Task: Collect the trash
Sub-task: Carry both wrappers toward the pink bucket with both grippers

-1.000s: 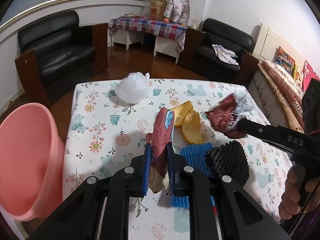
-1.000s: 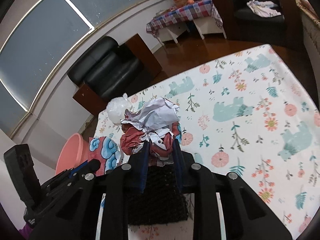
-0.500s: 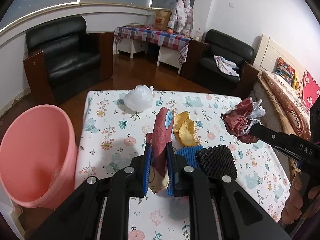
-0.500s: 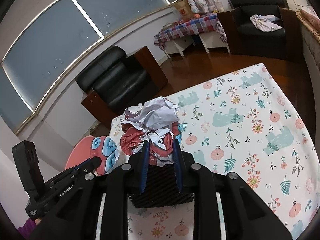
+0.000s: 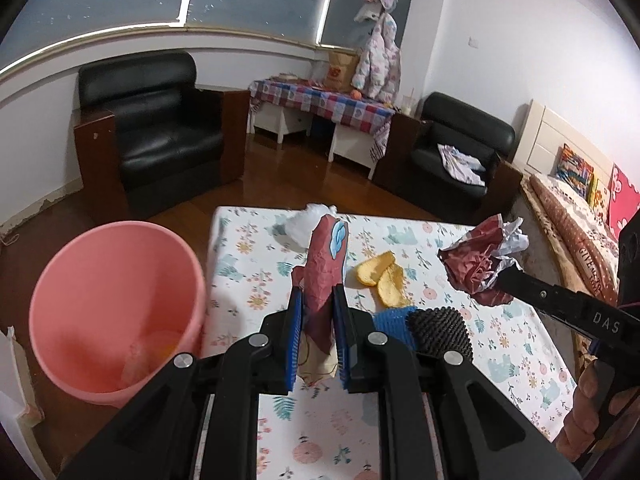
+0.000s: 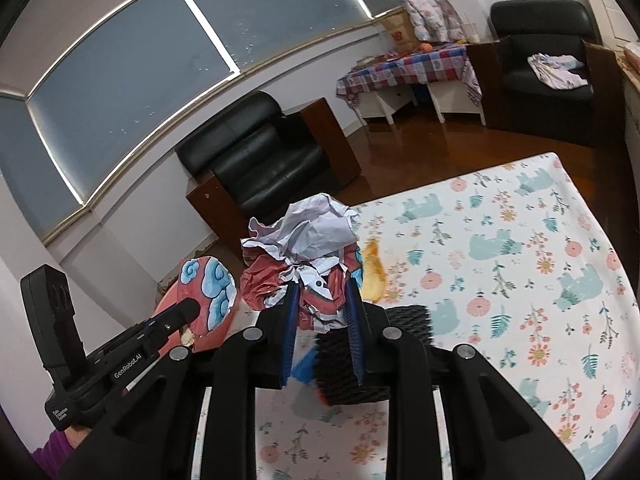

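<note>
A: Your left claw [image 5: 317, 312] is clenched on a red wrapper with blue clouds [image 5: 322, 268], held upright above the near edge of the surface [image 5: 404, 432]. Where is the bin?

B: The pink bucket [image 5: 116, 304] stands on the floor just beside the surface's left edge, to the left of your left claw. Pale and yellow scraps lie at its bottom.

A: And your right claw [image 6: 322, 312]?

B: It is clamped on a crumpled red-and-white paper ball [image 6: 304, 248], raised over the surface. In the left wrist view that ball [image 5: 480, 264] hangs well to the right of the red wrapper.

A: What lies under and between your claws?

B: A black foam net [image 5: 438, 330] touching a blue foam net [image 5: 390, 320], just right of your left claw; beyond them, orange peels [image 5: 380, 276]; at the far edge, a white plastic bag [image 5: 302, 224], partly hidden behind the wrapper. Black armchairs [image 5: 160, 120] stand beyond the surface.
</note>
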